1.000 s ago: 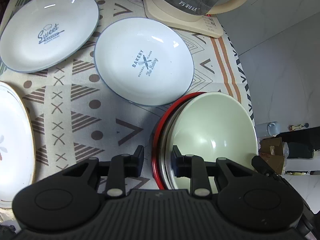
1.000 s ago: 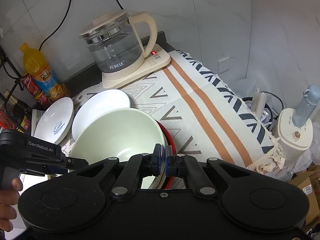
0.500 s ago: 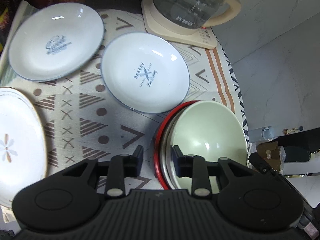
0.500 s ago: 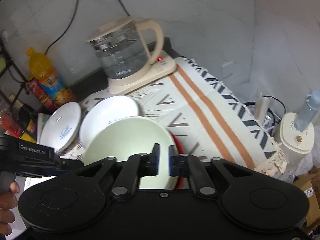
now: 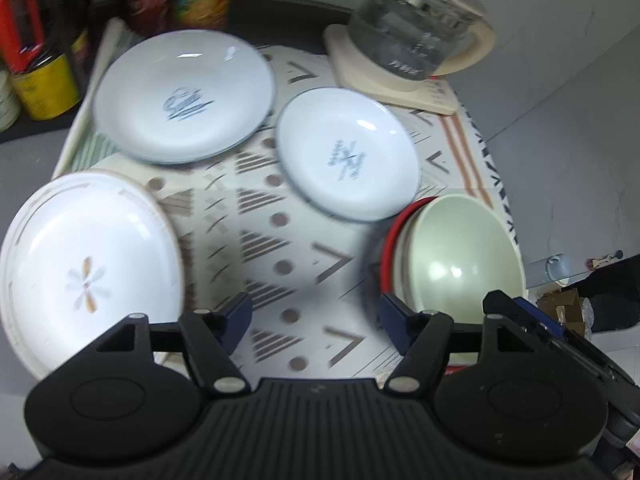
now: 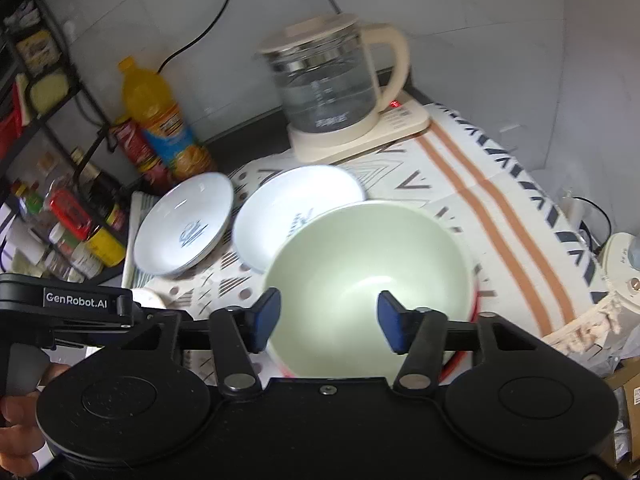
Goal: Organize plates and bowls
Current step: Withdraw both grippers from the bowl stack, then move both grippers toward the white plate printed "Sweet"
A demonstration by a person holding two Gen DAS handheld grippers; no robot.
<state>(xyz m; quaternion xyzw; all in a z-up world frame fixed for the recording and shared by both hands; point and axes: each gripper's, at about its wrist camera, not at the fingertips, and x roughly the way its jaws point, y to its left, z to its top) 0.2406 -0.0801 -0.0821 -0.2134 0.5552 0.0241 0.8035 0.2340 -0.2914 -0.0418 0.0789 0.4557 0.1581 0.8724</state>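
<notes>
A patterned cloth [image 5: 288,240] covers the desk [image 5: 36,160]. On the cloth lie 3 plates [image 5: 184,96], a stack of bowls [image 5: 468,256] and a kettle base [image 5: 400,88].

A glass kettle [image 6: 330,92] with a cream lid and handle stands on its cream base [image 6: 360,132] at the back of the table, a small red light showing on the base. A patterned cloth [image 5: 280,240] with brown triangles, dots and orange stripes covers the table. Left of the kettle an orange drink bottle [image 6: 160,120] stands upright by the wall, with a red can [image 6: 136,148] just beside it. Further left, a dark wire rack [image 6: 44,128] holds jars and bottles, too blurred to name. A black cable [image 6: 200,36] hangs down the tiled wall. Off the table's right edge sits a white appliance [image 6: 624,268]
</notes>
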